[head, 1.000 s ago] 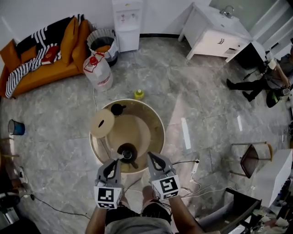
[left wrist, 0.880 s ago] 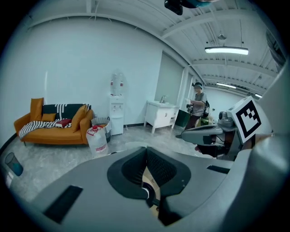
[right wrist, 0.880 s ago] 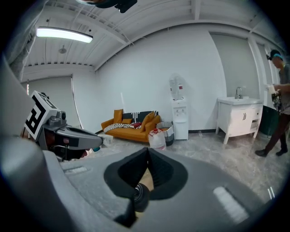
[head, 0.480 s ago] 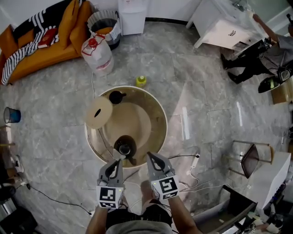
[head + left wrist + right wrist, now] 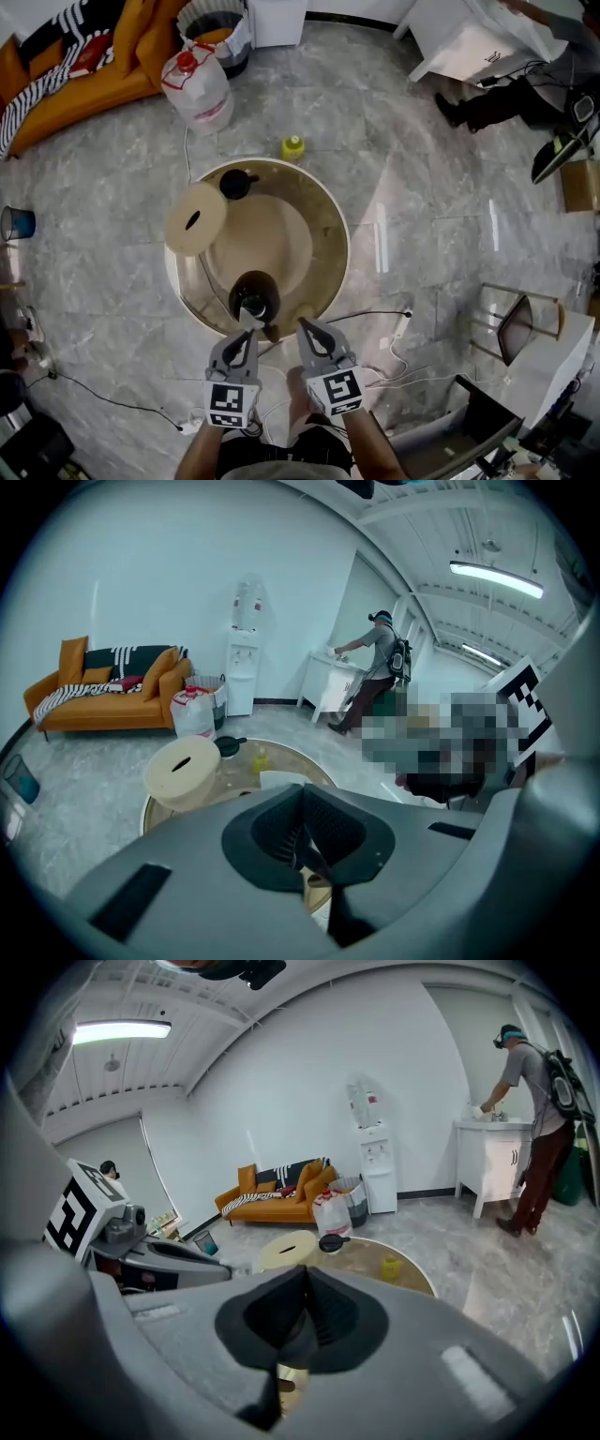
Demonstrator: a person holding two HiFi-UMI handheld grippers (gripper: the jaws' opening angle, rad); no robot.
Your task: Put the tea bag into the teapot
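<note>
The dark teapot [image 5: 255,298] stands open at the near edge of the round glass-topped table [image 5: 342,246]. Its black lid [image 5: 234,184] lies at the table's far side. My left gripper [image 5: 247,335] is shut on a white tea bag [image 5: 249,320], which sits at the teapot's near rim. In the left gripper view the tea bag [image 5: 281,780] sticks up beyond the closed jaws of the left gripper [image 5: 302,810]. My right gripper [image 5: 307,330] is shut on nothing, just right of the teapot and off the table's edge. The right gripper view shows the right gripper [image 5: 305,1283] with its jaws together.
A cream round container [image 5: 196,219] with a slot in its top stands on the table's left. A small yellow bottle [image 5: 293,147] is on the floor beyond the table. A water jug [image 5: 199,89] stands further off, and a cable with a power strip [image 5: 403,328] lies at the right.
The head view has shifted, so the table sits higher and larger in frame. Both grippers keep their places by the teapot, the left still holding the tea bag.
</note>
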